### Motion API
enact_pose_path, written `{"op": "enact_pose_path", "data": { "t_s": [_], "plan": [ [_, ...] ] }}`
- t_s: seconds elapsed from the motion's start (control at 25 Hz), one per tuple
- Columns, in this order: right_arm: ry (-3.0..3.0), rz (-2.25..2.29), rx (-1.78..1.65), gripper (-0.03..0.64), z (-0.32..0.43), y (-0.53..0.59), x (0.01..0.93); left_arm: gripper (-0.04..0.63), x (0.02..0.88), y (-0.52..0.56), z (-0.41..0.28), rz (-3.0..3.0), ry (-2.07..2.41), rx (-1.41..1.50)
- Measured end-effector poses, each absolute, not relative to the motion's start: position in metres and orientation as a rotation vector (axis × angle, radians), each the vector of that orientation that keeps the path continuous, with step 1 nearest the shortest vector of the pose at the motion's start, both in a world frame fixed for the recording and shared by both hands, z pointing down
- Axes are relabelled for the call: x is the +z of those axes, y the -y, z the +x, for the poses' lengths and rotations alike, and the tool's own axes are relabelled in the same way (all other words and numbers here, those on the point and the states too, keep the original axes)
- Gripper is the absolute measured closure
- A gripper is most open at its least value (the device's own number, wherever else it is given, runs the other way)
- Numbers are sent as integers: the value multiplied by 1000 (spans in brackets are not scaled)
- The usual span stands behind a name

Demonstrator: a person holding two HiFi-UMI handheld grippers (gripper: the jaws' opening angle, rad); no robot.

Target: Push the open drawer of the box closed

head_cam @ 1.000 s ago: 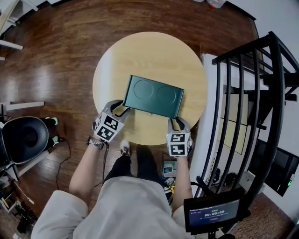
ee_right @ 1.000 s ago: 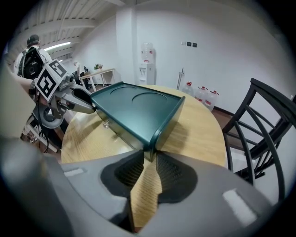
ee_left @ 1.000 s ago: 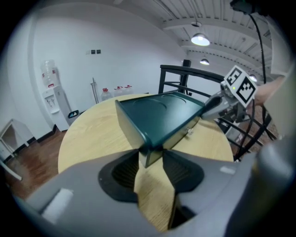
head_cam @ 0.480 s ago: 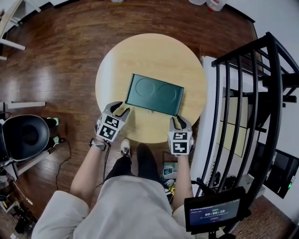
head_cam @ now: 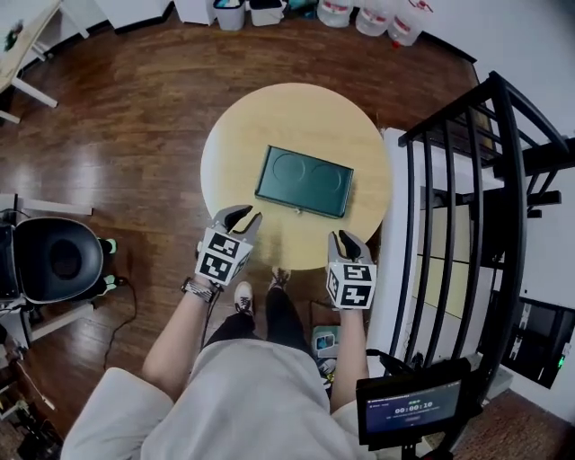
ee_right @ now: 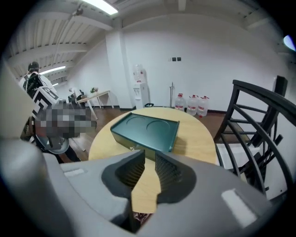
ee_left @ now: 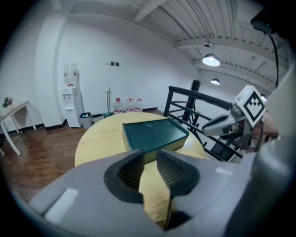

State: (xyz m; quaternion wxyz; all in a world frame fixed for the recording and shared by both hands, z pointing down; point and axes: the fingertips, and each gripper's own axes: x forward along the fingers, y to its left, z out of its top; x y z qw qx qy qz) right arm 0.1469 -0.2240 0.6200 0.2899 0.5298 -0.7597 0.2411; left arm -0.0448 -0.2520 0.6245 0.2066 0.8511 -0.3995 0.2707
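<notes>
The dark green box (head_cam: 304, 181) lies flat on the round wooden table (head_cam: 269, 121), and its drawer front looks flush, with a small knob (head_cam: 299, 212) on the near side. My left gripper (head_cam: 243, 216) hovers at the table's near edge, a short way from the box's left corner. Its jaws are closing, with nothing between them. My right gripper (head_cam: 345, 240) is off the near right rim, its jaws narrowly apart, closing a little, and empty. The box (ee_left: 155, 133) shows ahead of the left gripper (ee_left: 149, 155). The same box (ee_right: 145, 129) lies beyond the right gripper (ee_right: 150, 157).
A black metal railing (head_cam: 467, 180) stands close on the right of the table. Water bottles (head_cam: 359, 13) line the far wall. A black chair (head_cam: 54, 260) sits at the left. A small screen (head_cam: 409, 409) is at the lower right. The person's legs are under the near rim.
Both grippers have drawn back from the box's near side toward the person. The left jaws have narrowed. The box stays in place on the table.
</notes>
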Motion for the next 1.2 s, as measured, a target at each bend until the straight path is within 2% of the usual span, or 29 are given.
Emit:
{"op": "enact_pose_path", "data": {
  "t_s": [0.08,0.16,0.36,0.88,1.2],
  "plan": [
    [2053,1460,605,559,138,219,599,526,602,247,-43,2412,1133,692],
    [2072,1523,574,614,130,216,575,541,578,243,-46,2431,1161,621],
    [2153,1633,448,615,105,207,510,588,504,238,-50,2510,1243,398],
    [2374,1825,-34,614,95,161,336,588,345,185,-67,2842,1364,108],
    [2472,1864,-114,614,95,145,296,588,303,163,-65,2939,1492,10]
  ]
}}
